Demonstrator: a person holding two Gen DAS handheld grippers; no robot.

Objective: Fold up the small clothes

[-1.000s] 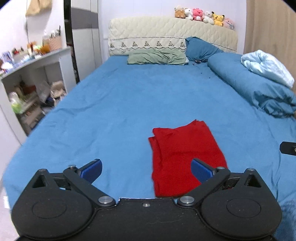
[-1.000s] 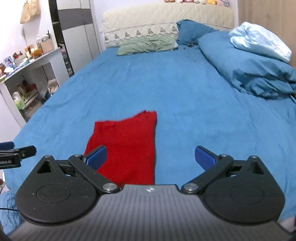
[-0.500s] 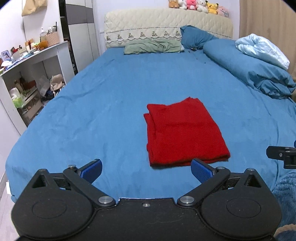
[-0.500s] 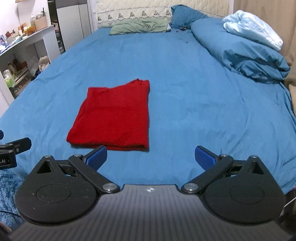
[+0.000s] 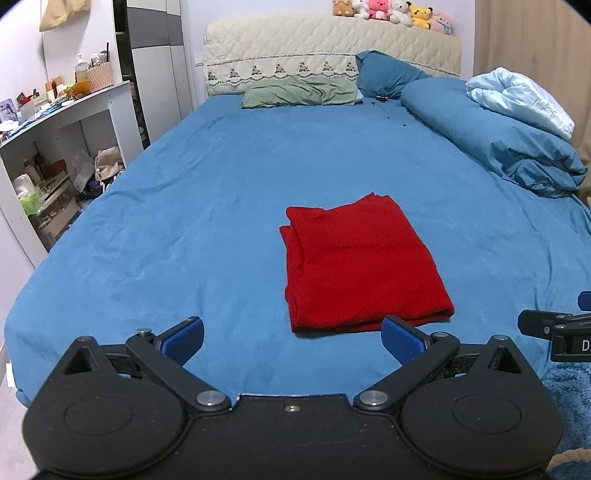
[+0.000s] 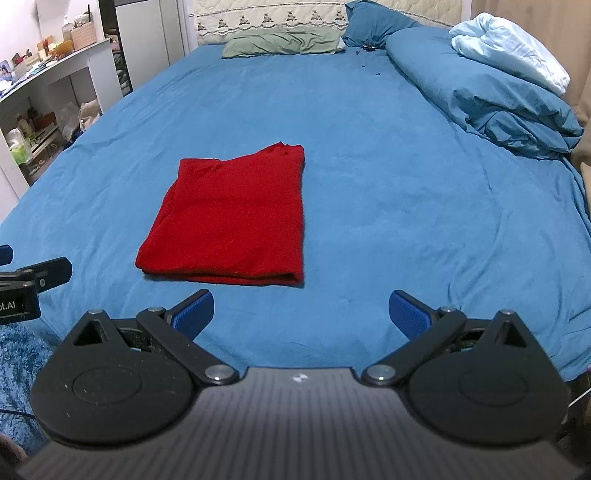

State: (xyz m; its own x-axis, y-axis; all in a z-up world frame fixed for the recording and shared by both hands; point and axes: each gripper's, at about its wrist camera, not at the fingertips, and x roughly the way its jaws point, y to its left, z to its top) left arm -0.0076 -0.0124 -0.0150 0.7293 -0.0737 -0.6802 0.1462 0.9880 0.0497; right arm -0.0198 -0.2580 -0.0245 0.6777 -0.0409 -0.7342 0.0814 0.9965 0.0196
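A red garment lies folded into a flat rectangle on the blue bed sheet. It also shows in the right wrist view. My left gripper is open and empty, held back from the garment's near edge. My right gripper is open and empty, also short of the garment's near edge. Each gripper shows at the edge of the other's view, the right one in the left wrist view and the left one in the right wrist view.
A rolled blue duvet with a pale blue blanket lies along the bed's right side. Pillows and a headboard with plush toys are at the far end. A cluttered white shelf stands left of the bed.
Both grippers have pulled back and up from the red garment, which now lies fully in view, farther ahead of the fingers. The garment itself has not moved.
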